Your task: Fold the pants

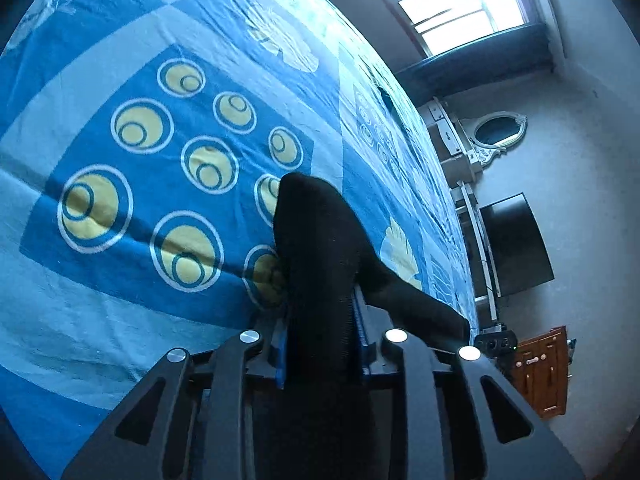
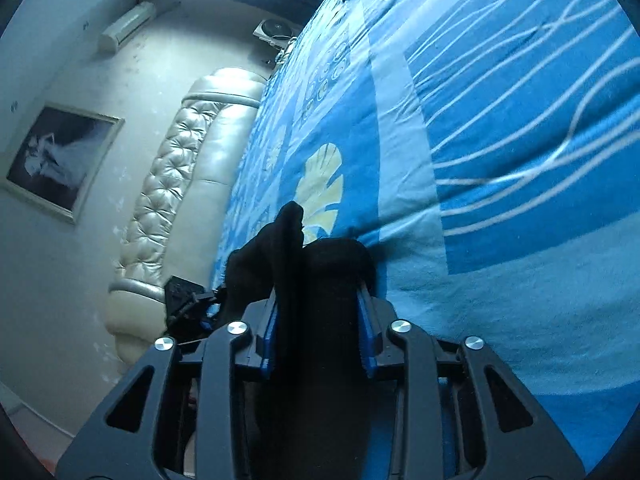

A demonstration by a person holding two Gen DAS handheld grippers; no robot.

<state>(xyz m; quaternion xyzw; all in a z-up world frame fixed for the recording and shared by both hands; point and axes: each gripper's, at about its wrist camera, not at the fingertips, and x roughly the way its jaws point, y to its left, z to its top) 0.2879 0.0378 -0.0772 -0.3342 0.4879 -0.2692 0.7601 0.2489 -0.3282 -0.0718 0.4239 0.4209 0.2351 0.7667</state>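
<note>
Both tools – left tool (image 1: 320, 316), right tool (image 2: 320, 312) – are clamping black knit pants (image 1: 316, 240) at lower centre; I'd be keeping tension even over the blue patterned bedsheet (image 1: 120, 260).

my left gripper (image 1: 320, 320) is a black plastic frame: four slanted link arms fan out toward the camera, each topped by a round silver pivot screw, and the outer arms carry long triangular cutouts. its fingers are lined with bright blue ribbed pads (image 1: 281, 360), only their edges showing. my right gripper (image 2: 320, 320) is built the same way, black links, four shiny silver screw heads, cutouts in the outer arms, and blue pads (image 2: 366, 328) with a toothed edge along the inner faces. no cables or markings show on either one.
</note>
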